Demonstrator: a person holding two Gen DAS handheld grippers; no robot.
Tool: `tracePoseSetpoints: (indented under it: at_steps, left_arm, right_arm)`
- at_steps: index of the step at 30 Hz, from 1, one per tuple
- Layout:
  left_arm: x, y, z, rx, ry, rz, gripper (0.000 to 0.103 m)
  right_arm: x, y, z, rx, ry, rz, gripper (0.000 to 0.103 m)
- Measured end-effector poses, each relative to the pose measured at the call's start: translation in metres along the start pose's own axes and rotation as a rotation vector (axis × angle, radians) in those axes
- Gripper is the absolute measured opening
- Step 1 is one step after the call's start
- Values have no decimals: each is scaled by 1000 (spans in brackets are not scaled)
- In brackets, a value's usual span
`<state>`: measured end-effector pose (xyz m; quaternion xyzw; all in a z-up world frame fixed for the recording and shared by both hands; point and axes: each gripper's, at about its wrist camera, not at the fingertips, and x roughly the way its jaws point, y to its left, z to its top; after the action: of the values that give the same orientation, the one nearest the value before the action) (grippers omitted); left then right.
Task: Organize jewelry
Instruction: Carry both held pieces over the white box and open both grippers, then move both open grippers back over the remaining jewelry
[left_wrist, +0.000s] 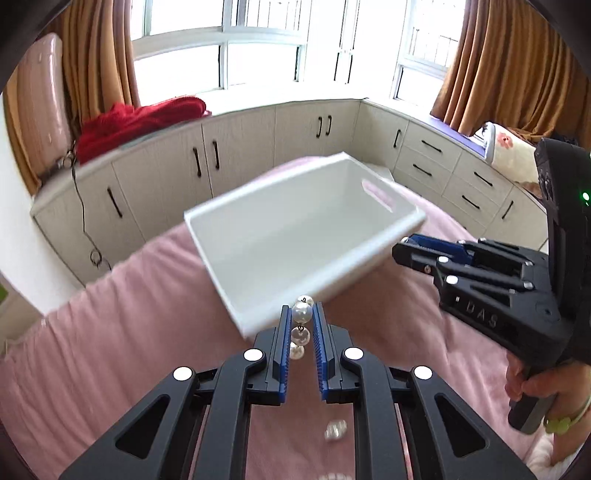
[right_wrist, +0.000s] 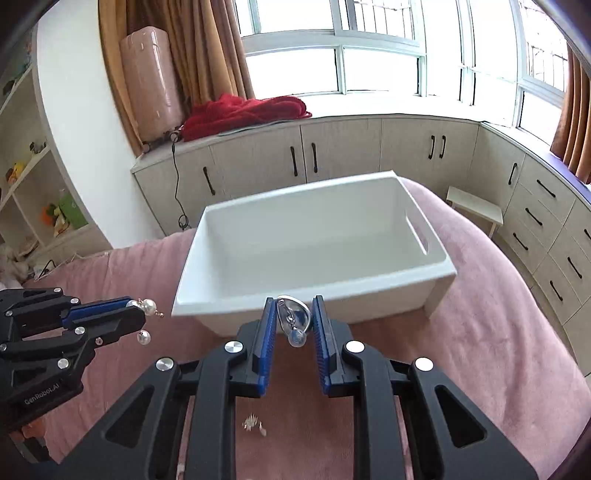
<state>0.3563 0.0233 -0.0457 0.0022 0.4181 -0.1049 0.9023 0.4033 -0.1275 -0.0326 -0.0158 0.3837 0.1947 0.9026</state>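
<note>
- On the pink bed cover (right_wrist: 480, 295), nearest the viewer, small loose pieces of jewelry (right_wrist: 254, 424) lie blurred under the two hand-held tools; a pale beaded piece (left_wrist: 335, 430) shows below the left one.
- The left gripper (left_wrist: 302, 325) is pinched on a pearl earring (left_wrist: 301, 314), its blue pads (left_wrist: 283, 354) pressing a large pearl while smaller pearls hang down between them.
- The right gripper (right_wrist: 294, 321) is closed narrowly around a silver earring (right_wrist: 293, 319), a curved metal piece with a clear drop dangling from it.
- Seen from the right wrist camera, the left gripper sits to the left of the white bin (right_wrist: 314, 240), near its front corner, pearls poking past its tips.
- From the left wrist camera, the right gripper (left_wrist: 410, 248) reaches just beside the bin's right end, held by a hand (left_wrist: 535, 384) wearing a green bracelet (left_wrist: 561, 421).
- The white bin stands on the bed just beyond both grippers, with a slot handle in its right wall.
- Farther back, pale cabinets (right_wrist: 332, 155) run beneath a bay window (right_wrist: 369, 44); a red blanket (right_wrist: 243, 110) lies on the sill between brown curtains (right_wrist: 207, 48).
</note>
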Motion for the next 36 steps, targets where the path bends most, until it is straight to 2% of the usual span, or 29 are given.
tracePoseSetpoints:
  at_steps: [3,6,9,12,13,15,16,18,20,22,24,28,30,36]
  left_arm:
    - [25,4,37,-10,-7,-7,17]
    - [58,7,60,-8,1,51,17]
    - [88,15,67,-12,19,106,17]
    - [114,21,60,-5,61,129,19]
    - [122,23,59,-9,77,135,24]
    - [124,26,50,-20,77,159,62]
    - [124,27,48,-22,62,163,64]
    - [121,27,49,-26,59,154,64]
    - [118,25,49,-36,55,151,64]
    - [112,25,51,-42,47,146,67]
    - [103,25,54,-49,29,144,71]
    - [82,25,57,-54,3,136,73]
    - [68,25,58,-57,-18,128,79]
    - [27,14,48,-4,-52,122,81]
  right_arm:
    - [21,-8,24,15,12,-22,20]
    - [44,-15,38,25,36,-54,20]
    - [65,-17,39,3,65,-94,20]
    - [79,-17,36,-15,91,-111,20]
    - [82,-17,35,-17,93,-117,21]
    - [84,-18,34,-17,92,-131,22]
    - [85,-18,33,-17,93,-132,23]
    - [86,-19,34,-14,89,-136,33]
    - [83,-20,35,-15,77,-135,48]
    - [77,-18,36,-15,61,-140,55]
    - [71,-17,38,-15,46,-140,56]
    - [50,-13,42,-28,10,-146,64]
    - [38,-11,41,-34,-5,-141,65]
    - [-3,-3,28,-54,-47,-134,67]
